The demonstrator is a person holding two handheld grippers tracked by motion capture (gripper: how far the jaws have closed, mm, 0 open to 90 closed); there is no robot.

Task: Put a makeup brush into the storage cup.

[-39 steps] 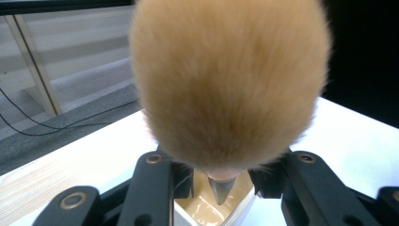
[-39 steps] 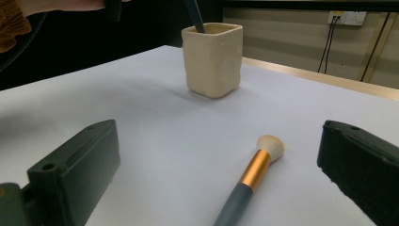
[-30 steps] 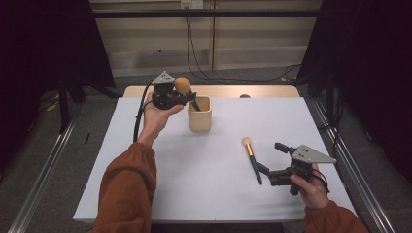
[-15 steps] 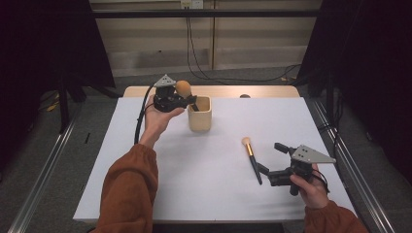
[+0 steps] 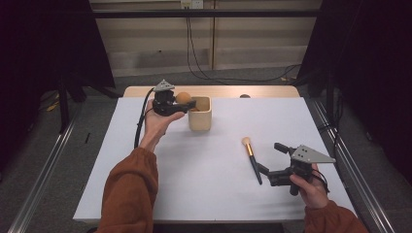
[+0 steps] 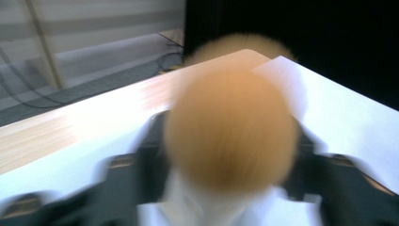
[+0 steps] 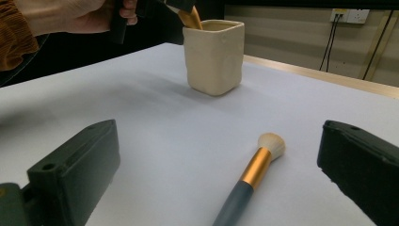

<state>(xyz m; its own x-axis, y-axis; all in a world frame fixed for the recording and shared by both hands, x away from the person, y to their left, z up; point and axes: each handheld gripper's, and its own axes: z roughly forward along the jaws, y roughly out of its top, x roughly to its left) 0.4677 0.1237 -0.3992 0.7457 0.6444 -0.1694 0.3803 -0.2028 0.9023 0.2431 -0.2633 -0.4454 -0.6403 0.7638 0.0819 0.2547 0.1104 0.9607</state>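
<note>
Left gripper (image 5: pixel 187 103) clamps a brush (image 5: pixel 182 98) over the cup (image 5: pixel 200 113) — next, release; right gripper (image 5: pixel 270 159) gapes beside the second brush (image 5: pixel 251 158).

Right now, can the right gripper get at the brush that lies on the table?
Probably yes. The right gripper is open, its jaws standing on either side of the brush, and only bare table lies between them.
</note>
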